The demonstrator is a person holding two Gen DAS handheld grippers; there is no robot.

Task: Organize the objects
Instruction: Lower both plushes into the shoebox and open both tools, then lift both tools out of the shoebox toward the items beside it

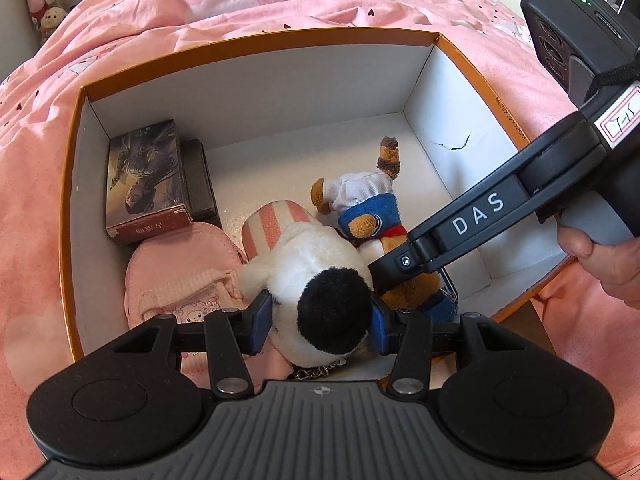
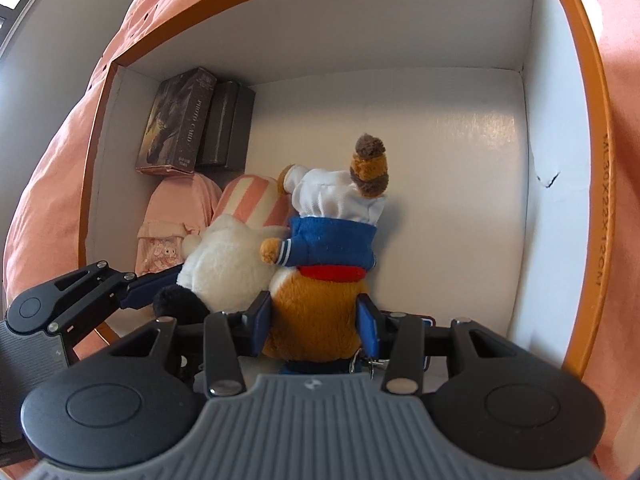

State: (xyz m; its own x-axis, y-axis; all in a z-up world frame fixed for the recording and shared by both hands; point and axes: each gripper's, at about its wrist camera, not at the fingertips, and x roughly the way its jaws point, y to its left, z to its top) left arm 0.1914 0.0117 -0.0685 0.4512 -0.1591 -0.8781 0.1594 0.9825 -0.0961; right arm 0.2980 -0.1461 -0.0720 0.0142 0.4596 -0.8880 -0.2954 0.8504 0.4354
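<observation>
Where toys crowd, right box floor (image 2: 448, 184) bare

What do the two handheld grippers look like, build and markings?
Both match: a grey ribbed base, two round black pivot housings, black linkage arms with silver rivets and blue pads on the fingers. Seen from the left gripper, the right gripper carries white "DAS" lettering, a handwritten label, a black module with a green light and a grey grip.
</observation>
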